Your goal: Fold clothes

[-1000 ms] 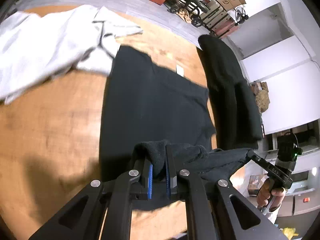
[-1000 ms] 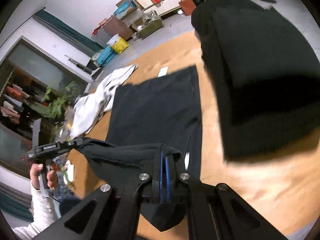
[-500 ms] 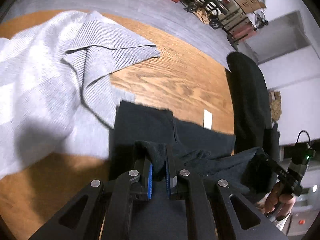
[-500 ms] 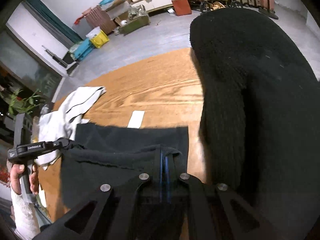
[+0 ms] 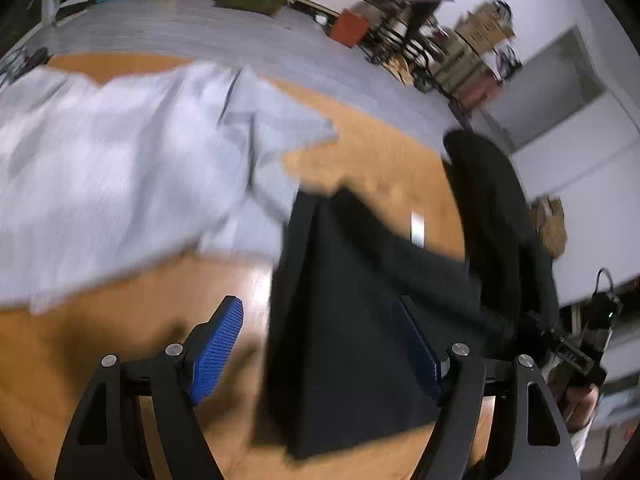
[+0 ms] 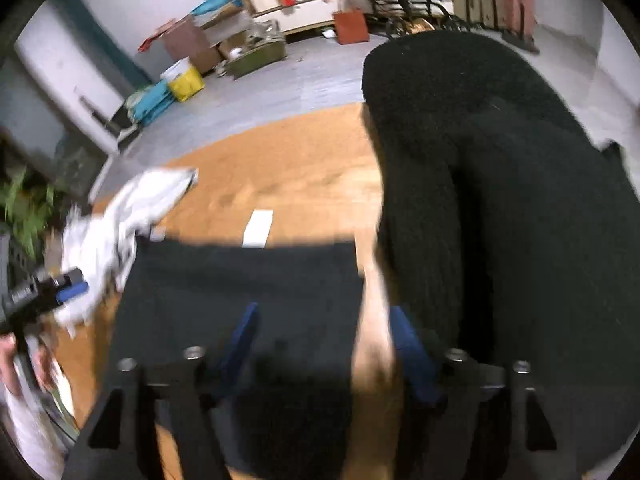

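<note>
A black garment (image 5: pixel 360 320) lies folded flat on the wooden table (image 5: pixel 380 168). My left gripper (image 5: pixel 320 344) hovers over its near left edge. Its jaws are opening, and the blue pads (image 5: pixel 218 344) stand wide apart and press on nothing. In the right wrist view, the same black garment (image 6: pixel 240 280) lies under my right gripper (image 6: pixel 326 344). Its jaws are opening too, wide above the cloth's right edge and gripping nothing. Each view shows the other gripper at its side: the right gripper (image 5: pixel 568 352) and the left gripper (image 6: pixel 48 292).
A light grey knit garment (image 5: pixel 120 180) is spread over the left of the table. A thick black knit garment (image 6: pixel 500 200) lies along the right side. A small white slip (image 6: pixel 258 228) sits just beyond the folded cloth. Boxes and carts line the room's far wall.
Both grippers had the black garment's edge pinched and carried it forward over the rest. Now both have let go with jaws wide, and the cloth lies folded on the table.
</note>
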Demonstrator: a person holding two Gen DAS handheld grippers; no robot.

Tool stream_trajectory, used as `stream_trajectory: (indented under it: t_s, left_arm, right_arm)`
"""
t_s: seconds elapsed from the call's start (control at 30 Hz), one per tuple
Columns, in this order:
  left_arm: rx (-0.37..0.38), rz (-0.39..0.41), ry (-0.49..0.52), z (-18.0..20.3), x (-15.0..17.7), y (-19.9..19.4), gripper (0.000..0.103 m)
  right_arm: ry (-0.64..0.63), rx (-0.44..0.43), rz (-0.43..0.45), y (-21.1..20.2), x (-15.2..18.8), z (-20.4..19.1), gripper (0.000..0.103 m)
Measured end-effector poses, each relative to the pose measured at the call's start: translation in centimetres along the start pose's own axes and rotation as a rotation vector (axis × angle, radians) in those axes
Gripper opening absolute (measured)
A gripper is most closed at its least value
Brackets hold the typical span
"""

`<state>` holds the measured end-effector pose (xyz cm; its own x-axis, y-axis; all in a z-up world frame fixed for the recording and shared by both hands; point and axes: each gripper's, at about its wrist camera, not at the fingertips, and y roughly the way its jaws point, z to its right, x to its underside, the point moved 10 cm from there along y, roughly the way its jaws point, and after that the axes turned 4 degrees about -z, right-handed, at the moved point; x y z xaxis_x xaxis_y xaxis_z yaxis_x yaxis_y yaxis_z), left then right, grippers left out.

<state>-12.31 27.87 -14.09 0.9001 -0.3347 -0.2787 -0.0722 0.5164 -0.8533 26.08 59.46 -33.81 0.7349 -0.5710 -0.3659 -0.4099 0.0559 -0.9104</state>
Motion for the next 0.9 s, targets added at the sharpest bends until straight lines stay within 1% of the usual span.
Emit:
stream_trajectory:
  t_s: [0.07, 0.1, 0.2, 0.27, 0.33, 0.37, 0.4, 0.47, 0.5, 0.53, 0.57, 0.6, 0.63, 0.67, 0.7, 0.77, 0.8, 0.87, 0.9]
  left_arm:
    - [-0.027, -0.016, 0.031, -0.7, 3.4, 0.2, 0.077]
    - [-0.039, -0.023, 0.032, -0.9, 4.5, 0.6, 0.077]
    - [-0.072, -0.044, 0.036, -1.4, 7.8, 1.8, 0.077]
    - [-0.084, -0.045, 0.032, -1.7, 9.0, 2.5, 0.077]
    - [-0.092, -0.051, 0.013, -2.1, 9.3, 3.4, 0.077]
    - [-0.083, -0.06, 0.004, -2.2, 9.4, 3.7, 0.077]
    - [-0.073, -0.066, -0.006, -2.3, 9.3, 3.9, 0.077]
    - [-0.041, -0.071, -0.033, -2.2, 9.1, 4.4, 0.077]
    - [-0.028, -0.072, -0.041, -2.2, 9.0, 4.5, 0.077]
    - [-0.02, -0.072, -0.037, -2.1, 9.0, 4.6, 0.074]
    - [-0.002, -0.076, -0.036, -1.9, 9.0, 4.6, 0.048]
    - [0.027, -0.088, -0.043, -1.6, 9.3, 4.6, 0.029]
    - [0.038, -0.098, -0.053, -1.5, 9.8, 4.4, 0.015]
    - [0.035, -0.103, -0.051, -1.5, 10.2, 4.0, 0.012]
    - [0.006, -0.099, -0.03, -1.5, 10.7, 3.3, 0.01]
    - [-0.023, -0.111, -0.018, -2.0, 11.8, 1.5, 0.01]
    - [-0.023, -0.118, -0.024, -2.4, 12.4, 0.6, 0.01]
    - [-0.03, -0.127, -0.028, -3.8, 13.6, -1.7, 0.01]
    - [-0.047, -0.124, -0.03, -5.0, 13.9, -2.7, 0.01]
  right_arm:
    - [-0.037, 0.025, -0.012, -0.6, 3.6, -0.4, 0.082]
    - [-0.053, 0.037, -0.02, -0.8, 5.5, -0.7, 0.082]
    - [0.012, -0.003, -0.082, -0.2, 10.3, -0.7, 0.082]
    - [0.055, -0.036, -0.104, 0.6, 12.4, -0.9, 0.082]
    - [0.064, -0.043, -0.108, 1.5, 13.3, -1.3, 0.082]
    - [0.06, -0.033, -0.102, 2.0, 13.4, -1.4, 0.079]
    - [0.058, -0.016, -0.101, 2.5, 13.2, -1.3, 0.073]
    - [0.056, 0.02, -0.105, 3.5, 12.8, -1.0, 0.067]
    - [0.06, 0.031, -0.106, 3.9, 12.6, -0.9, 0.061]
    - [0.066, 0.019, -0.119, 4.3, 12.7, -1.1, 0.059]
    - [0.072, -0.001, -0.136, 4.8, 12.8, -1.3, 0.042]
    - [0.078, -0.02, -0.153, 5.2, 13.0, -1.6, 0.026]
    - [0.085, -0.036, -0.17, 5.3, 13.2, -1.9, 0.023]
    - [0.081, -0.049, -0.178, 5.0, 13.6, -2.3, 0.013]
    - [0.074, -0.06, -0.184, 4.6, 13.9, -2.7, 0.009]
    - [0.063, -0.108, -0.214, 3.8, 15.9, -3.7, 0.008]
    - [0.058, -0.133, -0.23, 3.4, 16.9, -4.3, 0.008]
    - [0.025, -0.192, -0.26, 2.4, 19.8, -6.2, 0.008]
    - [0.007, -0.223, -0.273, 1.9, 21.2, -7.3, 0.008]
